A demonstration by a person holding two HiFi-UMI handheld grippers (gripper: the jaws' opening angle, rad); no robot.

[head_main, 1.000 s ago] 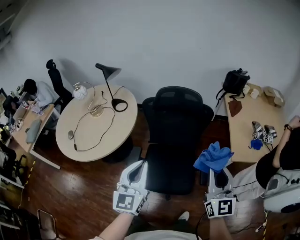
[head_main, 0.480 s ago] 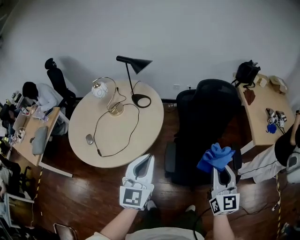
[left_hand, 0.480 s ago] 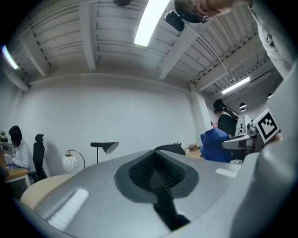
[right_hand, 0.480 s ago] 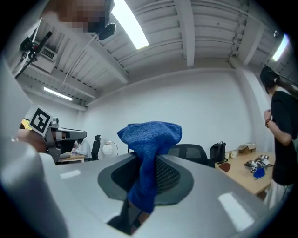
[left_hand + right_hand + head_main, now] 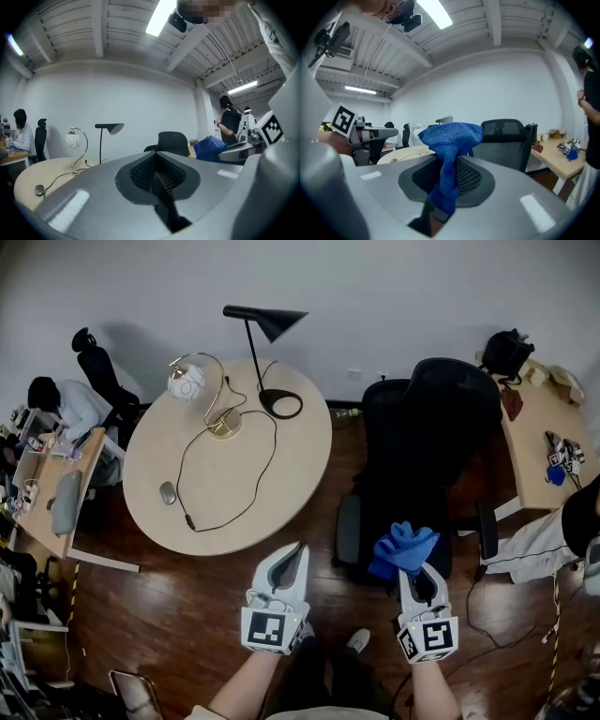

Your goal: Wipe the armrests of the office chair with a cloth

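Observation:
A black office chair (image 5: 427, 456) stands right of the round table, its back toward the wall; it also shows as the chair (image 5: 172, 141) and chair (image 5: 505, 140) in the gripper views. Its left armrest (image 5: 348, 530) and right armrest (image 5: 486, 530) flank the seat. My right gripper (image 5: 415, 570) is shut on a blue cloth (image 5: 403, 547), held over the seat's front edge; the cloth (image 5: 449, 154) bunches out of its jaws. My left gripper (image 5: 291, 563) hangs shut and empty over the floor, left of the chair.
A round beige table (image 5: 225, 460) carries a black lamp (image 5: 264, 320), a globe lamp (image 5: 187, 382), a cable and a mouse (image 5: 167, 491). Desks stand at the left (image 5: 56, 493) and right (image 5: 536, 446). A person (image 5: 66, 409) sits at the far left, another at the right edge.
The view has swung and stepped so the chair lies right of centre and closer. Both grippers came nearer the chair's front; the right one still holds the cloth.

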